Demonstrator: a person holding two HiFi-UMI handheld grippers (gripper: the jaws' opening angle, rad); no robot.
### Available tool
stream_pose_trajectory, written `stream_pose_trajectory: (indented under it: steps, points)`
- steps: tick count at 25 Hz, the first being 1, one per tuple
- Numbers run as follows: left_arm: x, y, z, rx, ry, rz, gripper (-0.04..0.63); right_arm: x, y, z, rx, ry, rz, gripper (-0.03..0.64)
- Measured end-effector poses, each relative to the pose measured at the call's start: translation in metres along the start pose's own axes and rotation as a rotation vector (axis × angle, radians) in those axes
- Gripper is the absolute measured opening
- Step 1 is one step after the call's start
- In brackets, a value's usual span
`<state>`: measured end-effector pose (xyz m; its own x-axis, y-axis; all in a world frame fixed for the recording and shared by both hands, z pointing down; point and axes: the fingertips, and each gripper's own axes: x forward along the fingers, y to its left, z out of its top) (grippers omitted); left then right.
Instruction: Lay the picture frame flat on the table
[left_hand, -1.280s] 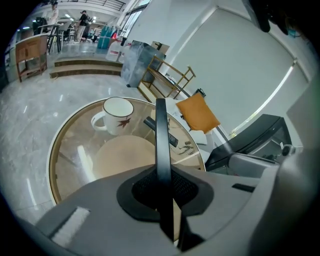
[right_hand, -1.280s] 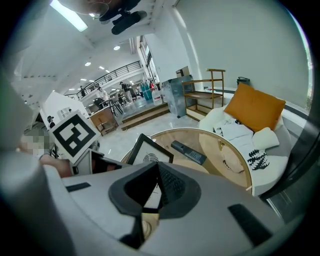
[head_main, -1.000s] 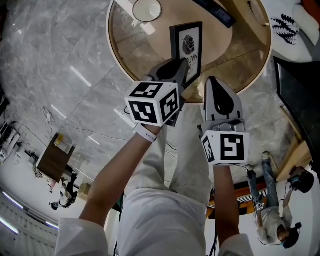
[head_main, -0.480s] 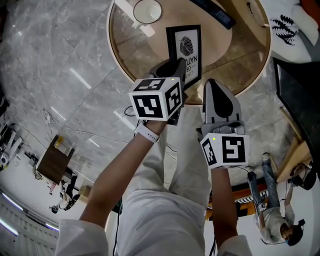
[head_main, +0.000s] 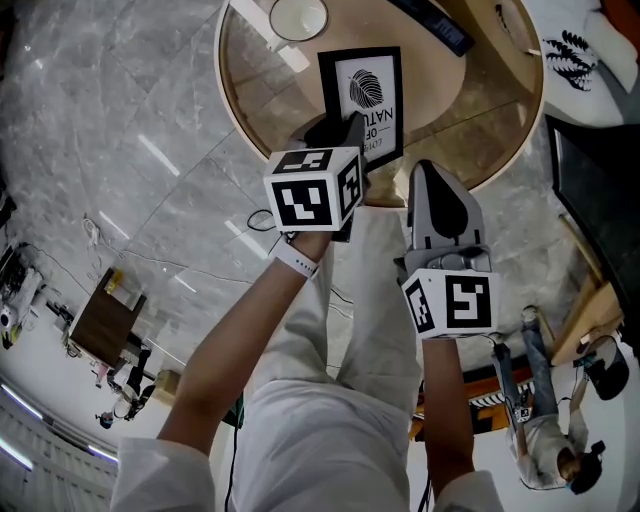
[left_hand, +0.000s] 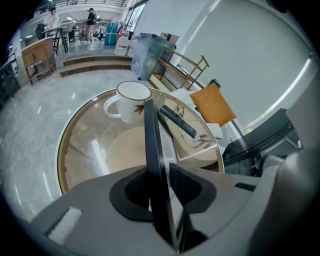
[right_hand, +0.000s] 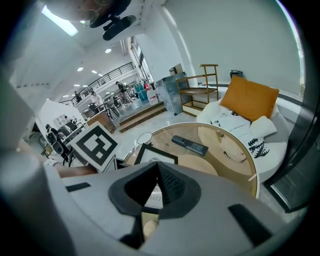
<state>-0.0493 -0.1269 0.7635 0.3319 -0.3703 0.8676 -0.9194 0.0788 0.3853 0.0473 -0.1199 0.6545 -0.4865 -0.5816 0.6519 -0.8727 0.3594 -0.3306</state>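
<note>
The black picture frame (head_main: 362, 88) with a white fingerprint print is on the round glass-topped table (head_main: 240, 110), and its face shows almost fully from above. My left gripper (head_main: 347, 128) is at the frame's near edge. In the left gripper view the frame (left_hand: 152, 140) runs edge-on between the jaws of the left gripper (left_hand: 157, 171). Those jaws have just been opening and their pads no longer press on it. My right gripper (head_main: 425, 165) hangs at the table's near rim, right of the frame (right_hand: 150, 155). The right gripper's (right_hand: 159, 167) tips meet, with nothing held.
A white mug (head_main: 295, 17) stands at the table's far side behind the frame. A dark remote (head_main: 430, 22) lies at the far right. White cushions (head_main: 575, 50) and an orange cushion (right_hand: 250, 100) lie beyond the table. My legs in white trousers are below the near rim.
The frame has tipped back, so more of its printed face shows from above. My left gripper moved forward and down with it, and its jaws widened. The right gripper stayed put.
</note>
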Motion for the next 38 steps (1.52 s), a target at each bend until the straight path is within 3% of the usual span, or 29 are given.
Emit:
stream_pose_trajectory:
  steps: [20, 30, 34, 37, 38]
  points:
    - [0.017, 0.057, -0.018, 0.007, -0.015, 0.109, 0.213, 0.005, 0.015, -0.015, -0.020, 0.022, 0.016, 0.005]
    - [0.021, 0.075, -0.032, 0.038, 0.015, 0.150, 0.202, 0.000, 0.015, -0.021, -0.022, 0.023, 0.012, 0.005]
    - [0.009, 0.069, -0.029, 0.050, 0.002, 0.144, 0.160, -0.004, 0.018, -0.021, -0.027, 0.023, 0.007, 0.005]
    - [-0.009, 0.059, -0.022, 0.081, -0.032, 0.137, 0.034, -0.012, 0.022, -0.016, -0.054, 0.023, 0.005, 0.005]
    - [-0.016, 0.054, -0.018, 0.096, -0.043, 0.131, 0.023, -0.015, 0.023, -0.013, -0.067, 0.023, 0.004, 0.005]
